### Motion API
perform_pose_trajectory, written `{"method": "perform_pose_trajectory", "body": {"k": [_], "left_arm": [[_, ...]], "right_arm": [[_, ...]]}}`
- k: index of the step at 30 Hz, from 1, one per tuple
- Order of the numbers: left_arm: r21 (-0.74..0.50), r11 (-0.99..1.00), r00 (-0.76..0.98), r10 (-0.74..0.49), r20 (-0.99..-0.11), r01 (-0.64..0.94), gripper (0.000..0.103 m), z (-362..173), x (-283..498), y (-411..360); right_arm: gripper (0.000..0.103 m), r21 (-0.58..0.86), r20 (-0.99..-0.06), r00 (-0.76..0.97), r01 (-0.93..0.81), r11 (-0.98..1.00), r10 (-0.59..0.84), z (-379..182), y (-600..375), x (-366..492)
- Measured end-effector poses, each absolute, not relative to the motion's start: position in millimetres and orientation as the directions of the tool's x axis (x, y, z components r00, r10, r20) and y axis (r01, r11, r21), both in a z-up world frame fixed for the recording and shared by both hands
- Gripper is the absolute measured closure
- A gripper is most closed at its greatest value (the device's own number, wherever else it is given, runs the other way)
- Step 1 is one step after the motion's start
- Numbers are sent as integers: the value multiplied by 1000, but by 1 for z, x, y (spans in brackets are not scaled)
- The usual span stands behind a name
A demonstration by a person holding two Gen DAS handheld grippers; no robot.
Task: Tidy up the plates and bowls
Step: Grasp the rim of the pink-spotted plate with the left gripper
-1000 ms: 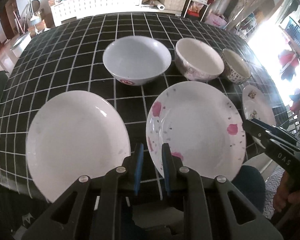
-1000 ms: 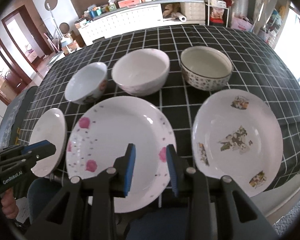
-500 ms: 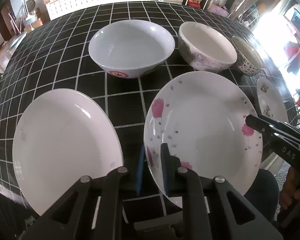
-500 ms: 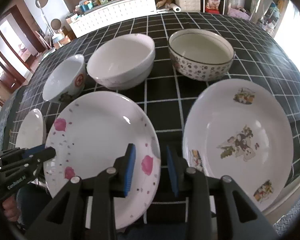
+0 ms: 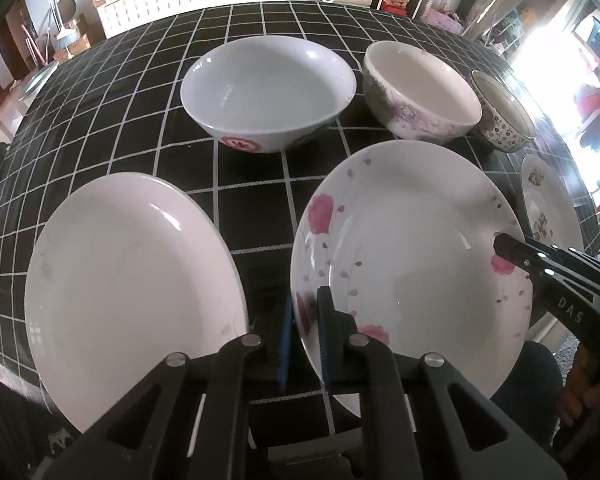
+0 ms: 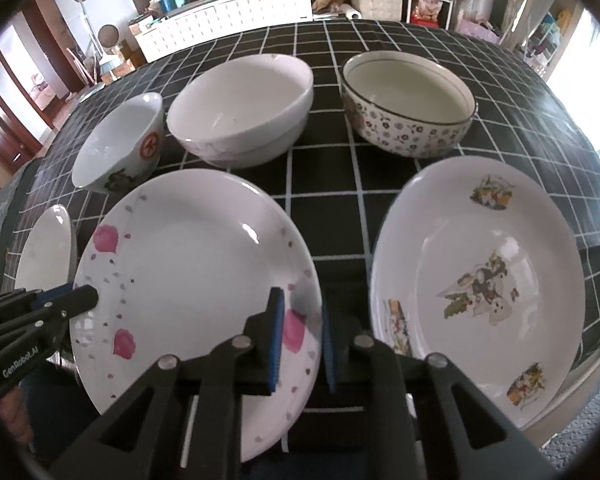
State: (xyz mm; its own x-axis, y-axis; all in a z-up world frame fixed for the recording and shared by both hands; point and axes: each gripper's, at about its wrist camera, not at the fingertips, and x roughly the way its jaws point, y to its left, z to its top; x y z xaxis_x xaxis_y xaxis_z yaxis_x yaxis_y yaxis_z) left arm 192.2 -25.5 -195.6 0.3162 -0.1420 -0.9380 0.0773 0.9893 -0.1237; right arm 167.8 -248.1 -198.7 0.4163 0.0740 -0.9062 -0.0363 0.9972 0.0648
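Nothing is stacked yet, so I judge the task is only at its beginning. My left claw (image 5: 303, 334) has its two blue pads on either side of the left rim of the rose plate (image 5: 412, 248), with a small gap between them; I cannot tell if the pads already touch the rim. My right claw (image 6: 300, 340) stands the same way at the right rim of this plate, one pad over the inside and one outside the edge, not fully closed. So both claws are at the middle plate, one on each side, and neither one holds it firmly as far as I can see. The plate rests near the front edge of the bench (image 5: 112, 120), and part of it seems to hang over that edge. To its left lies the plain plate (image 5: 132, 284), and to its right the picture plate (image 6: 480, 276), each apart from it with dark cloth between. Behind them three bowls stand in a row, all separate: the white bowl (image 5: 268, 92) with a red mark, the pink bowl (image 5: 420, 92), and the dotted bowl (image 6: 408, 100). What is left, I think, is everything: put the three plates in one pile and nest the three bowls.
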Motion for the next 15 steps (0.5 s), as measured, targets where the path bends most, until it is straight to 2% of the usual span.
{"method": "perform_pose_trajectory", "body": {"k": [4, 15], "left_arm": [[-96, 992, 314, -118, -942, 83, 93, -192, 189, -26], [-118, 992, 372, -122, -920, 33, 93, -159, 168, 5]], "right_arm": [[81, 90, -910, 405, -19, 996, 90, -196, -252, 166], [81, 99, -895, 432, -49, 994, 110, -169, -226, 156]]}}
